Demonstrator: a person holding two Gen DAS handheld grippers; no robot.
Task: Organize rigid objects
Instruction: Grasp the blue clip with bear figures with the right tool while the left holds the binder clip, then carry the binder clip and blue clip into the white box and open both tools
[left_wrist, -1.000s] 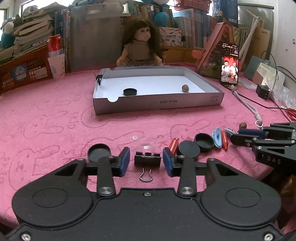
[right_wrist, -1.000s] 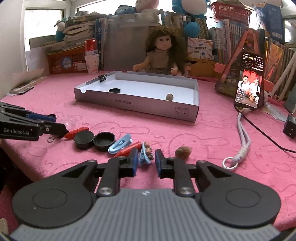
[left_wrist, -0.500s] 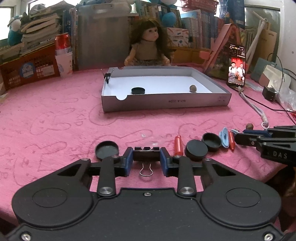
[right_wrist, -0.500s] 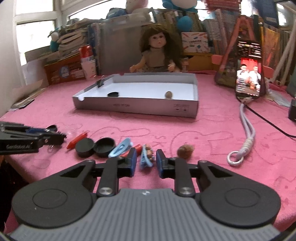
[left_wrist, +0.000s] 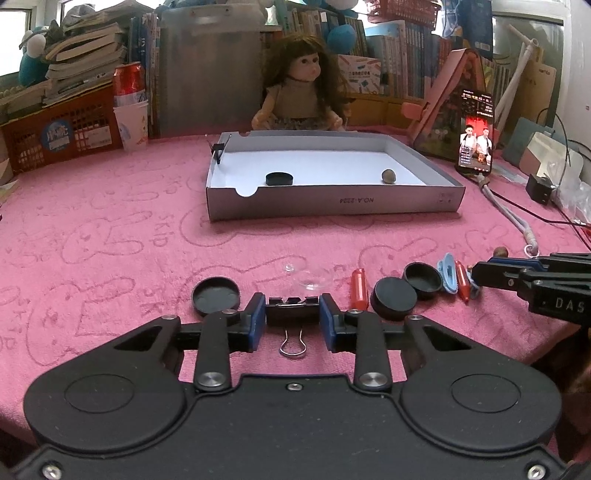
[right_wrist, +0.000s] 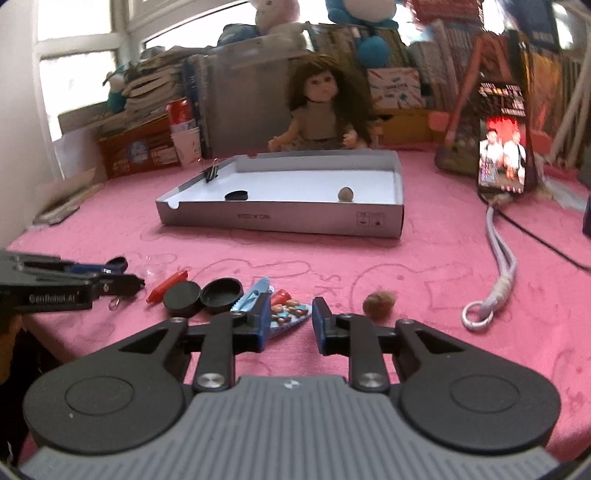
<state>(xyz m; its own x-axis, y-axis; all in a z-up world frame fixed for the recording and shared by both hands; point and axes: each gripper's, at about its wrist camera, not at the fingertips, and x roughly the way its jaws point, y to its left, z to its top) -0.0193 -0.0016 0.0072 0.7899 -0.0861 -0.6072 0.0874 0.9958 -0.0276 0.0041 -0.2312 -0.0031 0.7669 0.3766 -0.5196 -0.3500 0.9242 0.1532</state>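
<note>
My left gripper (left_wrist: 293, 318) is shut on a black binder clip (left_wrist: 293, 314) near the front edge of the pink cloth; the clip's wire handle hangs toward me. My right gripper (right_wrist: 287, 321) has its jaws opening. A blue hair clip with small brown figures (right_wrist: 287, 314) lies between them, against the left pad and apart from the right one. The grey cardboard tray (left_wrist: 332, 206) stands further back and holds a black cap (left_wrist: 279, 178), a nut (left_wrist: 388, 176) and a binder clip on its corner (left_wrist: 218, 150).
Loose on the cloth: a black cap (left_wrist: 216, 295), a clear plastic piece (left_wrist: 310, 278), a red tube (left_wrist: 359, 287), two black caps (left_wrist: 393, 297), a blue peg (right_wrist: 251, 295), a walnut (right_wrist: 378, 302). A phone (left_wrist: 475, 133) with a white cord (right_wrist: 498, 266) stands right; a doll (left_wrist: 301, 88) sits behind the tray.
My left gripper closed onto the binder clip and has held it since. My right gripper's jaws have spread apart, and the blue hair clip now lies tilted flat between them.
</note>
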